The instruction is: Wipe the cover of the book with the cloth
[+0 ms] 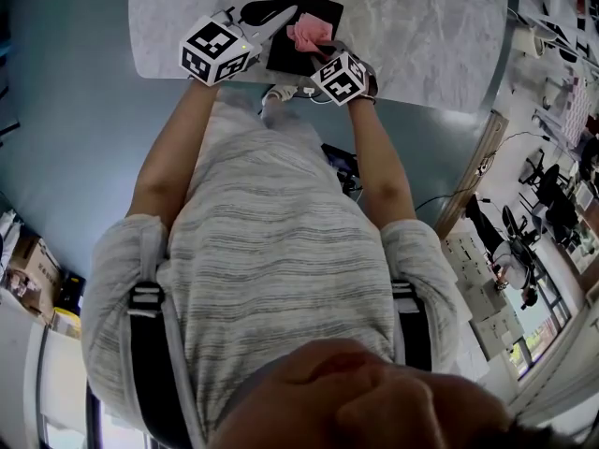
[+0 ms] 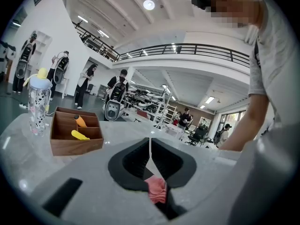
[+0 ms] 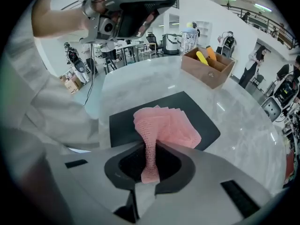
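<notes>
The book (image 1: 320, 11) is lying flat on the marble counter (image 1: 421, 26), close to the edge where the person is standing. Its cover is black.

The right tool (image 1: 321, 49) is pointing steeply down at the book. In the right gripper view, the right tool (image 3: 150, 165) is gripping the cloth (image 3: 166, 123): its 2 jaws are pressing together on a narrow twisted strip of it. The rest of the pink cloth is spreading out in folds and resting on the book (image 3: 123, 123), near the middle of the cover. In the head view the cloth (image 1: 309, 32) is sitting on the book, just in front of this tool.

The left tool (image 1: 284, 14) is reaching almost level over the left side of the book. In the left gripper view the left tool (image 2: 150, 143) is having its jaws closed together, with only a thin line between them and nothing visible inside. I cannot tell if it is touching the book. Under it, a bit of the cloth (image 2: 157, 191) is showing.

Further along the counter, well apart from the book, a wooden box (image 2: 75, 142) is standing with 1 yellow thing (image 2: 80, 135) and 1 orange thing (image 2: 80, 121) in its compartments. A clear bottle (image 2: 38, 104) is standing just beside the box.
</notes>
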Demonstrator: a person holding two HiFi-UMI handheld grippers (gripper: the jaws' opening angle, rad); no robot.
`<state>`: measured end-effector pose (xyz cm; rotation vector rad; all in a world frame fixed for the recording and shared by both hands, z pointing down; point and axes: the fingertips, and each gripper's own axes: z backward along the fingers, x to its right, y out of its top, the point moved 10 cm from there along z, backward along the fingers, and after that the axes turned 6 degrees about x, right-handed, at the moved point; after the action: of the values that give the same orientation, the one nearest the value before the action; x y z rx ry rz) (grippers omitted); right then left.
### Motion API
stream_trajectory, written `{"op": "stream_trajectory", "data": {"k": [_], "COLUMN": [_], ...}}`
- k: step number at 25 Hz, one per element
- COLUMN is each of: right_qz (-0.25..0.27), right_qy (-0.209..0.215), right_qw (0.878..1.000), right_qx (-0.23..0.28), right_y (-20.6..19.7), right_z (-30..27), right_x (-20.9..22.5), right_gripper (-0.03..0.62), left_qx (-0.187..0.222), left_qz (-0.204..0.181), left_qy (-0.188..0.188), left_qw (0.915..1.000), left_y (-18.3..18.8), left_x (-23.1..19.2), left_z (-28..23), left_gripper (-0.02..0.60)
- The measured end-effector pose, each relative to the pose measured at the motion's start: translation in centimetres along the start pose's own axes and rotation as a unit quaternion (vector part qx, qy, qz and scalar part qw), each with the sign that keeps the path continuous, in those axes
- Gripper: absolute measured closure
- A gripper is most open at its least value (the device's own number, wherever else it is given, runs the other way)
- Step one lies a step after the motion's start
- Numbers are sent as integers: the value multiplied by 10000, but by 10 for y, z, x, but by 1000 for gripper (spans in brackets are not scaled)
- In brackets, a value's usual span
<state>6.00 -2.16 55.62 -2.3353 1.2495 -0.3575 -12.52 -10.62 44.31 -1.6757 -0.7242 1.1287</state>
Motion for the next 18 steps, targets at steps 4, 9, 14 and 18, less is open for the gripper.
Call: {"op": "stream_trajectory", "data": {"k": [4,9,14,18], "right_qz": [-23,-141,-218,-174], "right_qy": [295,683,1215,1676], "right_qw": [9995,9974,9921,9857], "right_qx": [-88,-200,-232,-3], "right_y": [-7,-11,-10,-6], "right_z": [3,6,13,28], "right_x": [-17,-39,-64,-80], "right_gripper": [559,559,559,559], "left_qx": [30,76,93,106], "left_qz": [-5,-13,-54,-74], "left_qy": [0,17,20,45], "left_qw": [10000,10000,9999,9999], "left_y": [1,5,8,10], "left_x": [3,5,7,4], "left_z": [0,2,6,7], "left_gripper": [558,558,558,558]}}
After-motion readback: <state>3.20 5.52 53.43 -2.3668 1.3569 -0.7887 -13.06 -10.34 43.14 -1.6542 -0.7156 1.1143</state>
